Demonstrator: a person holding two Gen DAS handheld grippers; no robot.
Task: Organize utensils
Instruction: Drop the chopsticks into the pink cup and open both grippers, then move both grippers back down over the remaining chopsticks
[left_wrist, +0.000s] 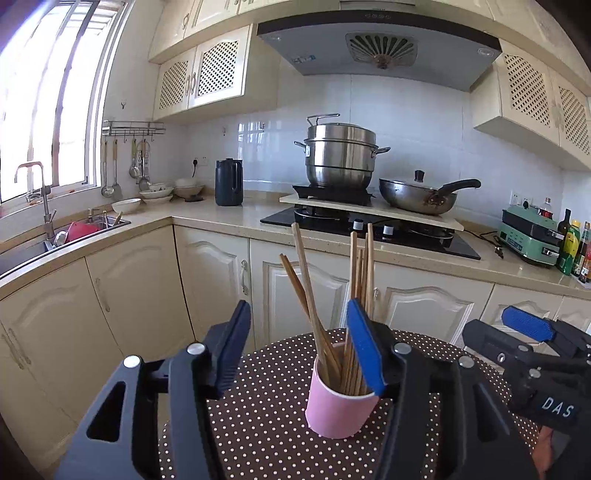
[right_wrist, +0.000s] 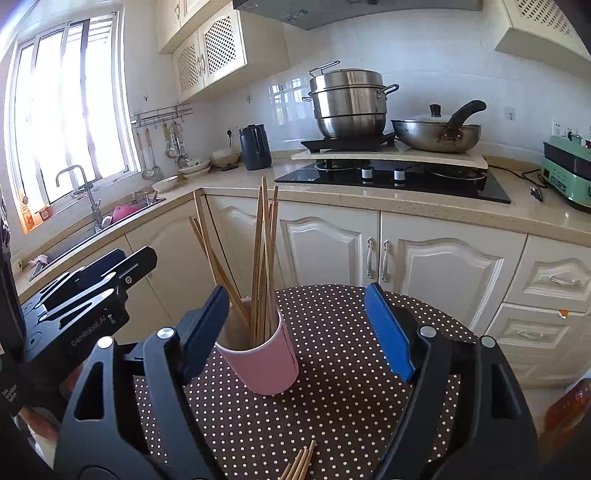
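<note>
A pink cup (left_wrist: 338, 410) stands upright on the dotted round table (left_wrist: 266, 413) with several wooden chopsticks (left_wrist: 360, 280) standing in it. My left gripper (left_wrist: 298, 304) is open, just short of the cup, with nothing pressed between its pads. In the right wrist view the same cup (right_wrist: 264, 363) sits ahead, close to the left finger of my right gripper (right_wrist: 295, 290), which stands wide open and empty. A few loose chopsticks (right_wrist: 300, 461) lie on the cloth under that gripper. Each gripper shows in the other's view: the right gripper (left_wrist: 509, 328) and the left gripper (right_wrist: 125, 266).
Beyond the table (right_wrist: 332, 369) runs a kitchen counter (left_wrist: 221, 218) with cream cabinets below. A hob (left_wrist: 373, 230) carries a steel steamer pot (left_wrist: 341, 155) and a wok (left_wrist: 419, 194). A dark kettle (left_wrist: 229, 182), bowls and a sink (left_wrist: 77, 230) are at the left, bottles (left_wrist: 572, 247) at the right.
</note>
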